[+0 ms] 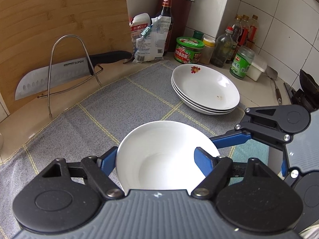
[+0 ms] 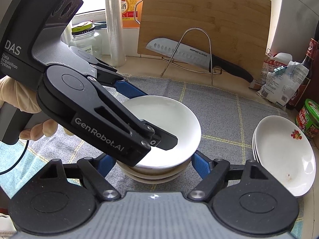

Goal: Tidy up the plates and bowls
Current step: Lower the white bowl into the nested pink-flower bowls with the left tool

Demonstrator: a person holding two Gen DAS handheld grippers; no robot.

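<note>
Item: white bowl (image 2: 159,117), topmost of a stack of bowls (image 2: 157,174) on the grey checked cloth (image 2: 229,107) near the table's front edge. Left tool (image 1: 155,160) clamped on the top bowl's rim (one finger inside, one outside). Right tool (image 2: 153,164) straddles the stack, its blue fingers (image 2: 200,166) beside the lower bowls; whether they press cannot be told. Stack of plates (image 1: 205,89) toward the cloth's far right corner. Knife (image 1: 59,75) in a wire rack (image 1: 67,67) against the cutting board (image 1: 59,20) at the back edge.

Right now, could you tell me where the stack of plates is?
The stack of plates sits on the grey cloth, right of the bowl stack in the right wrist view, before the condiment jars.
</note>
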